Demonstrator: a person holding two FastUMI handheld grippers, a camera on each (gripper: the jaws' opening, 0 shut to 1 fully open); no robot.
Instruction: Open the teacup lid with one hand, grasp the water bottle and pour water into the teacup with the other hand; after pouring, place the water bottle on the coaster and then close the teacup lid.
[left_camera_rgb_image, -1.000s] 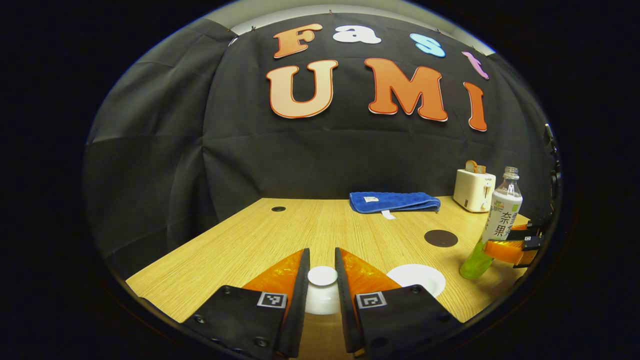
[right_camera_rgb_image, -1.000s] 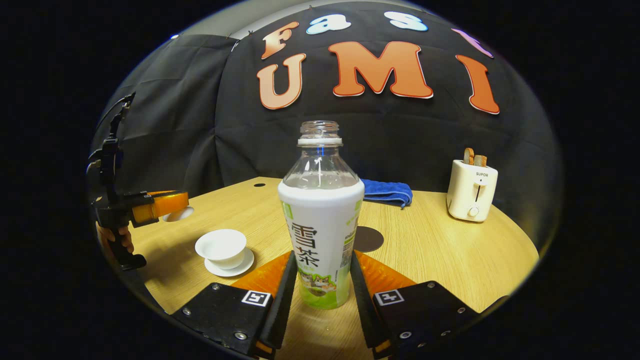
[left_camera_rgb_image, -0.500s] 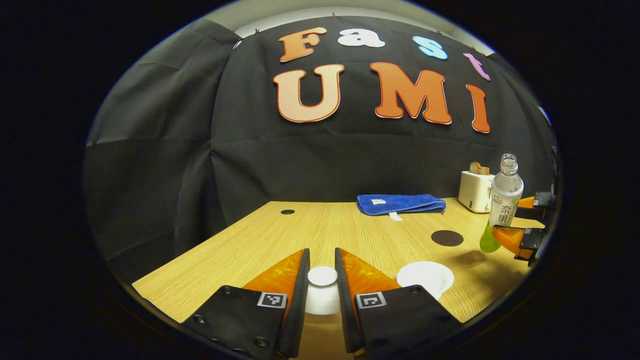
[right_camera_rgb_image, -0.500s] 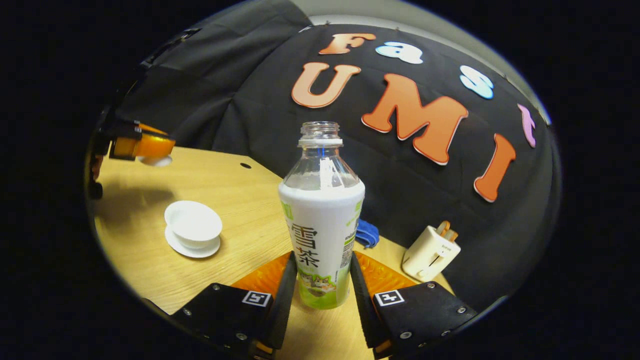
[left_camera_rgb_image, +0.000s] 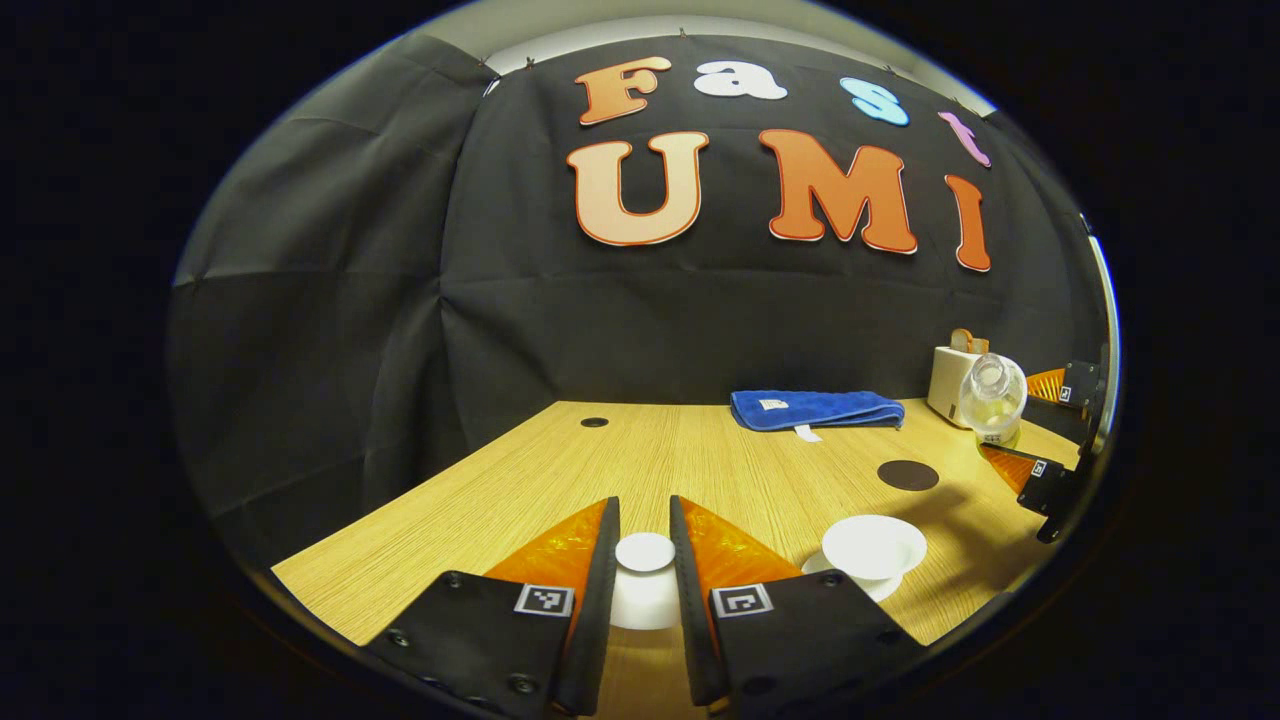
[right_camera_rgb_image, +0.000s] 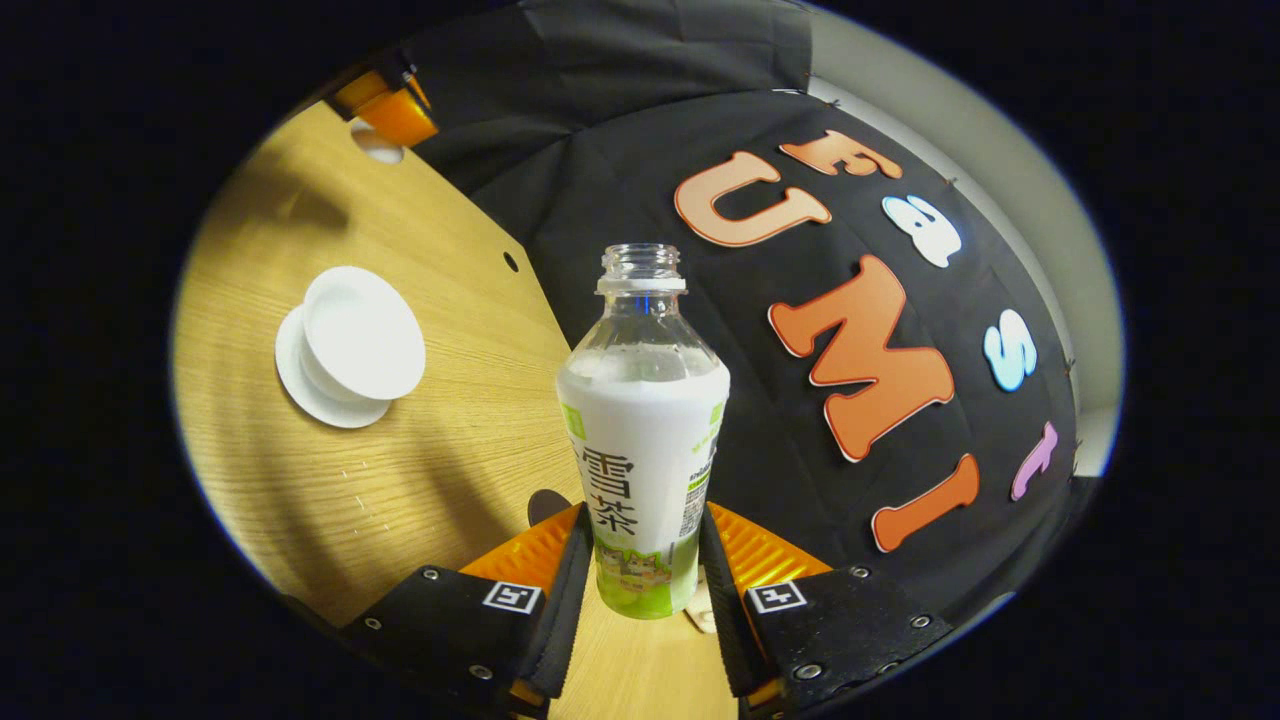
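Gripping the white round teacup lid (left_camera_rgb_image: 644, 552), the left tool (left_camera_rgb_image: 645, 590) holds it above the wooden bench (left_camera_rgb_image: 680, 470). The right tool (right_camera_rgb_image: 640, 575) clamps the tilted, uncapped clear plastic water bottle (right_camera_rgb_image: 642, 420). The open white teacup (right_camera_rgb_image: 362, 332) sits on its saucer at 10 o'clock from the bottle.

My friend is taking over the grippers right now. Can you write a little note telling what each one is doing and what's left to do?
Left gripper: shut on the teacup lid, held off the cup.
Right gripper: shut on the water bottle, uncapped and tipped toward the teacup.
Teacup sits open on its saucer on the table; the dark coaster is bare.
Done: lid off, bottle picked up.
Left: pour water in, stand the bottle on the coaster, put the lid back.
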